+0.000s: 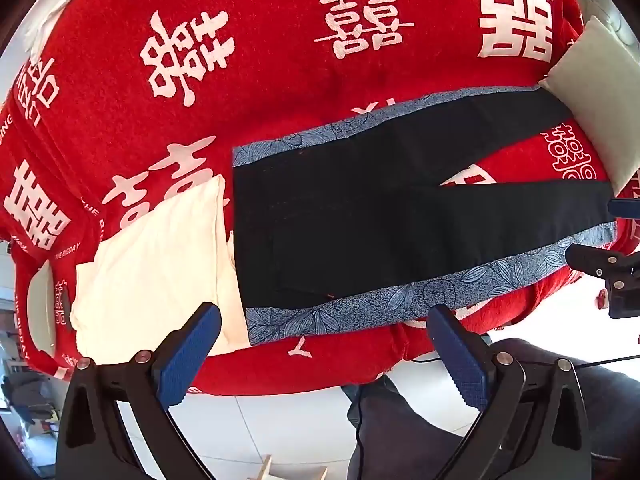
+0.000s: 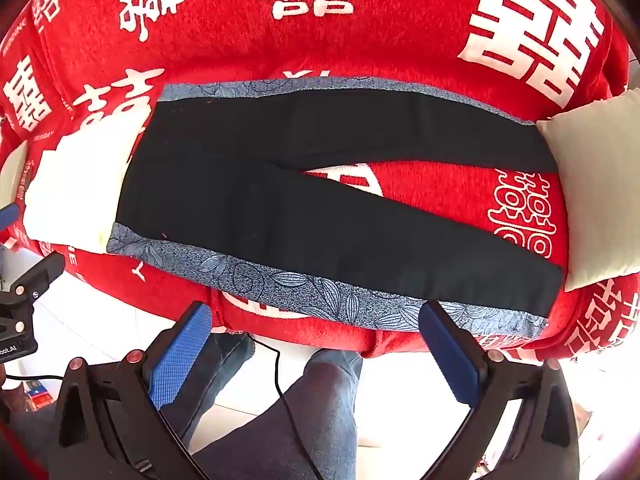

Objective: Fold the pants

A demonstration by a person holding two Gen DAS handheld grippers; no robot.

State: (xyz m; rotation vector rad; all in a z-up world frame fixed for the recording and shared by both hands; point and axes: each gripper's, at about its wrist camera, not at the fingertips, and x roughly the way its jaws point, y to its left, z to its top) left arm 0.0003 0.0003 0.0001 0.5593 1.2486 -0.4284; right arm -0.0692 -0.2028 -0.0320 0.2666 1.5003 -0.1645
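risk judged: one-layer pinch at nearest hem, dragging pants (image 2: 320, 200) askew; slick blanket (image 2: 360, 12) underneath likely to bunch. left tongs (image 1: 324, 344) and right tongs (image 2: 316, 344) spread wide, holding nothing, hovering off the bed edge. pants flat just ahead of both tongs, legs splayed in a v, black with blue leaf-print side stripes, waist toward left tongs beside white cloth (image 1: 160, 248).

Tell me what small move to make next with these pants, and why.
Probably lower both open grippers, left gripper and right gripper, onto the pants' near edge. The pants lie flat, legs splayed, unfolded, and neither gripper touches them yet.
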